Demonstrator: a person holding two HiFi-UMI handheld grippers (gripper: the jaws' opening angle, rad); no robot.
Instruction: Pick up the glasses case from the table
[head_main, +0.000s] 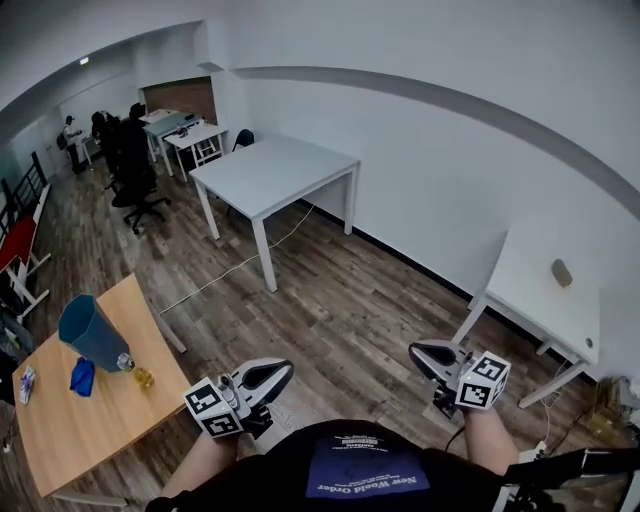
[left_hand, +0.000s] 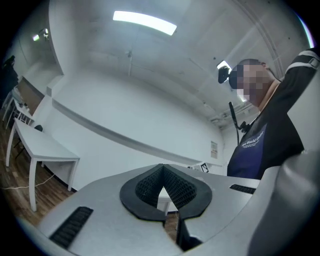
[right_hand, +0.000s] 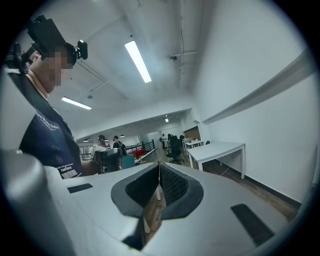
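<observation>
Left gripper (head_main: 281, 368): jaws together, nothing held. Right gripper (head_main: 417, 350): jaws likewise closed, empty. Glasses case (head_main: 561, 272), taken to be the small grey oval, lay on the white table (head_main: 532, 288), well apart from both grippers, ahead and to the right of the right one. Hazard: jaws arriving closed would probably shove the case across the smooth top, perhaps off its edge, instead of straddling it.
</observation>
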